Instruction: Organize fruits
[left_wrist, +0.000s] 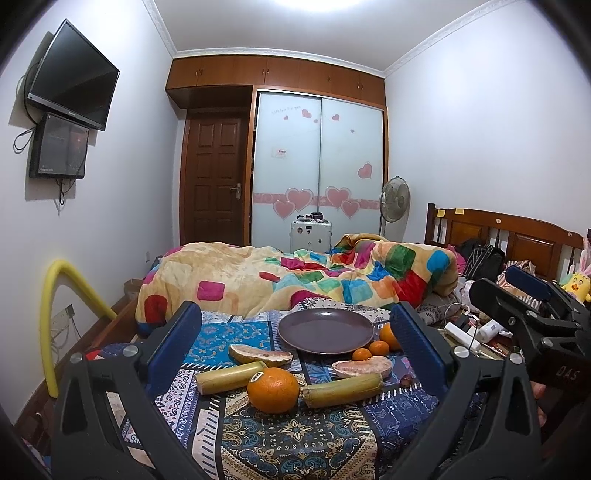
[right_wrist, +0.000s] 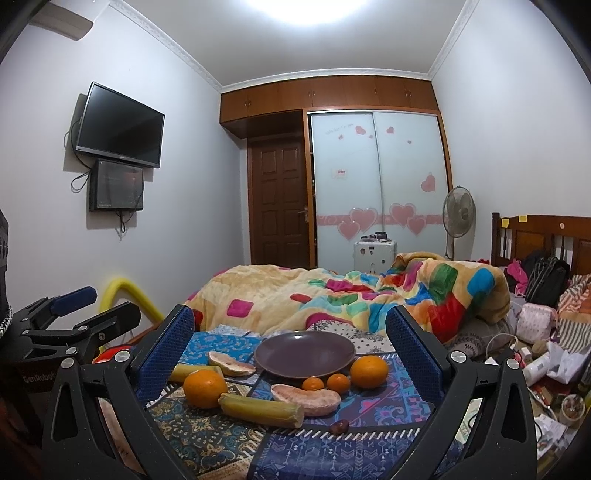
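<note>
While nothing is lifted yet: fruit scattered on patterned cloth over the bed, in front of empty purple plate
Left claw: spread wide, holding nothing, framing large orange
Right claw: spread wide too, holding nothing
Fruit near plate: second orange, two small tangerines, pomelo wedges, sugarcane pieces
Risk, rolling: round orange likely to squirt from pads or roll on soft bedding if pinched off-centre
Risk, crowding: sugarcane touching the orange on both sides, liable to get nudged
Risk, plate: shallow rim, possible roll-off
</note>
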